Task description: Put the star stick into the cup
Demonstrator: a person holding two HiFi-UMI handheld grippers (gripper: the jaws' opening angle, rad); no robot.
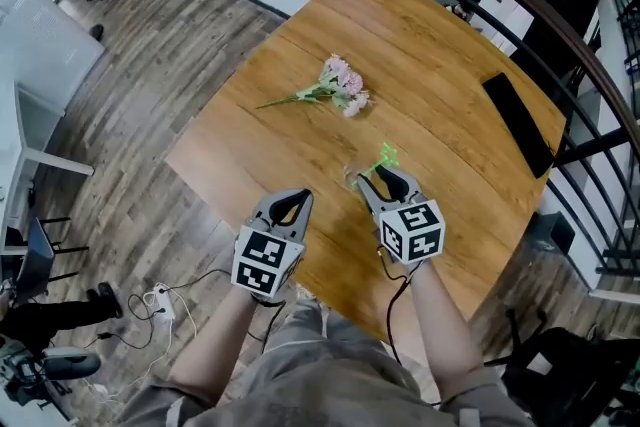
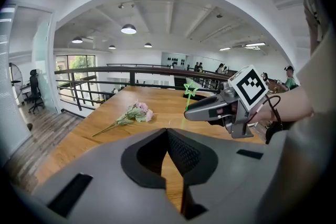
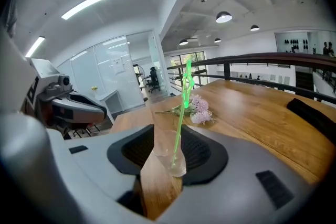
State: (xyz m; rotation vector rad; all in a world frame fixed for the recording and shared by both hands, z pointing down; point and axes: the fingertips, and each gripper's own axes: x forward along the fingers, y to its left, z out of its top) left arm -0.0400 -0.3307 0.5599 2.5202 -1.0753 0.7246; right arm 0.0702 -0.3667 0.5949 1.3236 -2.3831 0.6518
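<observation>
**Star stick stands in the cup, right tongs spread around it**

Head view: we count one star stick (image 1: 384, 157), one clear cup (image 1: 353, 178), one bunch of pink flowers (image 1: 340, 87) and one flat black slab (image 1: 518, 123) on the wooden table (image 1: 440, 45). The stick rises just ahead of the right gripper (image 1: 385, 177). The left gripper (image 1: 296, 200) hangs beside it over the near edge, with nothing near its tips.

Left gripper view: our left tongs are pressed together at their tips and empty. Across from them the green star stands upright just past the right gripper's nose. The flowers lie well apart, to the left.

Right gripper view: the cup sits between the spread jaws, and the stick's lower end is inside it, with the shaft leaning against the rim. A strip of bare wood shows between the cup and the left jaw, so we judge the tongs are not clamping it.

We judge the stick to be very light, thin and somewhat springy. It is best pinched low on the shaft, not at the star. The cup looks light, smooth and easy to tip, so any grip should take its walls gently.
</observation>
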